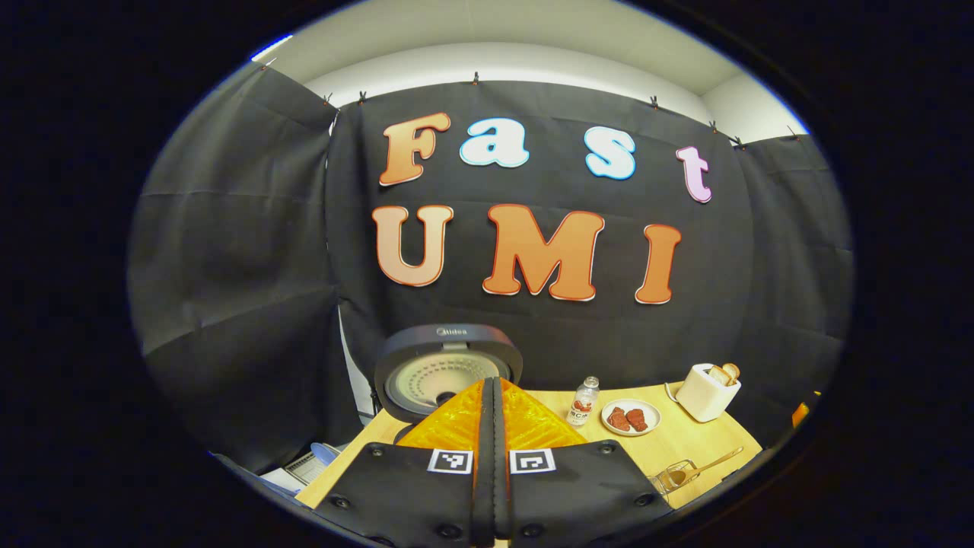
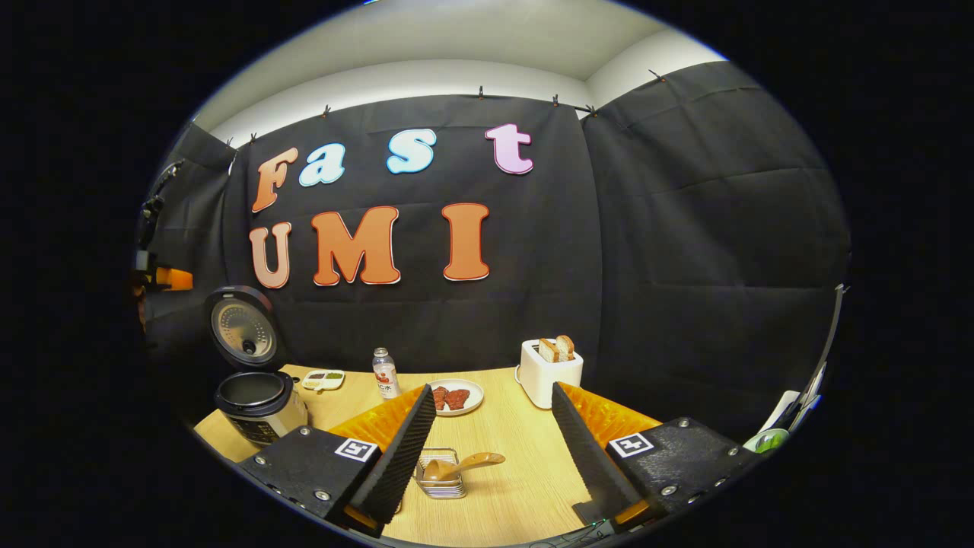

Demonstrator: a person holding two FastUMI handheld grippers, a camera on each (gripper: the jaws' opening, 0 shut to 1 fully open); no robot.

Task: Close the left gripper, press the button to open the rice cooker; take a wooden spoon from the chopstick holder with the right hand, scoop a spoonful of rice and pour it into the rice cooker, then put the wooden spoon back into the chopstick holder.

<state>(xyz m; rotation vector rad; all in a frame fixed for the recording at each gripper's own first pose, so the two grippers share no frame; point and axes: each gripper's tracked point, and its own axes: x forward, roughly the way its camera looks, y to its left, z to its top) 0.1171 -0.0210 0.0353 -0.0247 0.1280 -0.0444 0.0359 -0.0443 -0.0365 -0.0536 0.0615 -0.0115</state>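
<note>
The left gripper (image 1: 493,396) is sitting fully closed, empty, hiding part of the open grey round rice cooker (image 2: 255,380). The right gripper (image 2: 493,422) is gaping wide, empty, above the light wooden spoon (image 2: 460,464) lying in what is probably the wire chopstick holder (image 2: 441,481) on the pale wooden table (image 2: 517,457).

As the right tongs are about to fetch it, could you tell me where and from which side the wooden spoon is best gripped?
Probably on the bare handle of the light-brown wooden spoon, coming from above. It lies tilted in the small wire chopstick holder, bowl down inside, handle sticking out past the rim to the right. The open right tongs could straddle it there.
</note>
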